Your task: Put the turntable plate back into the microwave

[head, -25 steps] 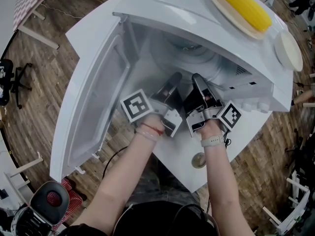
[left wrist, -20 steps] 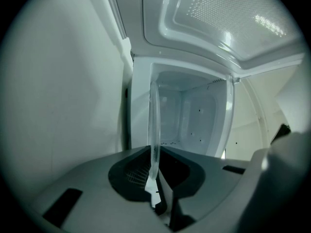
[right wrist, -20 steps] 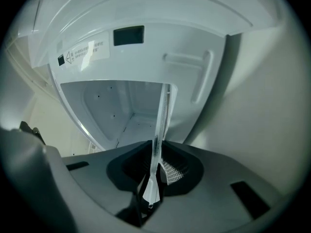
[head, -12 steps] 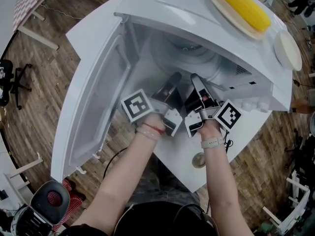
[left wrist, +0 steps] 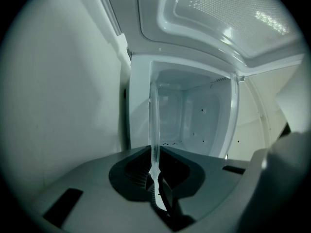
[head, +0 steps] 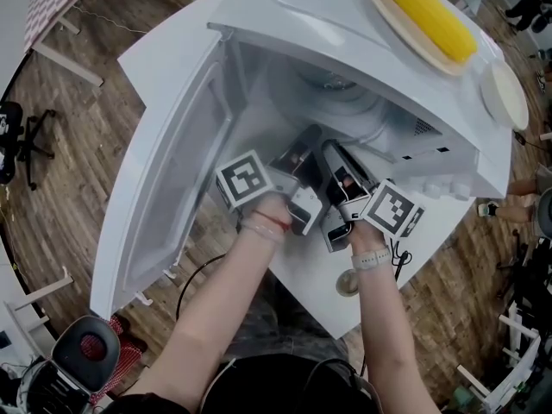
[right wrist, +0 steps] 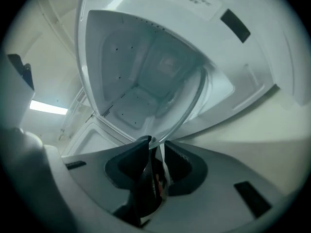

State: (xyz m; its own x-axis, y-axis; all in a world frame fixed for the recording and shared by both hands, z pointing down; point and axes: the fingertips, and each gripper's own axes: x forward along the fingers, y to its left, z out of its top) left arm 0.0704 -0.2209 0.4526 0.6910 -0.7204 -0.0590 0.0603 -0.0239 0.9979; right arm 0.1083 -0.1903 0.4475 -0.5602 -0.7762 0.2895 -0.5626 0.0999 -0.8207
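Note:
The clear glass turntable plate (head: 338,103) sits at the mouth of the white microwave (head: 285,11), reaching into its cavity. My left gripper (head: 304,141) is shut on the plate's near rim, and my right gripper (head: 333,150) is shut on the rim close beside it. In the left gripper view the plate (left wrist: 154,125) runs edge-on as a thin clear strip up from the left gripper (left wrist: 155,176). In the right gripper view the rim (right wrist: 187,106) curves away from the right gripper (right wrist: 156,147) toward the cavity. How far the plate lies inside is hidden by the microwave's top.
The microwave door (head: 168,179) hangs open to the left. On top of the microwave lie a plate with a corn cob (head: 424,9) and a small white dish (head: 505,91). A small round object (head: 348,281) lies on the white table (head: 310,296) near my right wrist.
Both grippers have shifted slightly with the plate. The right gripper has rolled and swung left, closing up against the left one.

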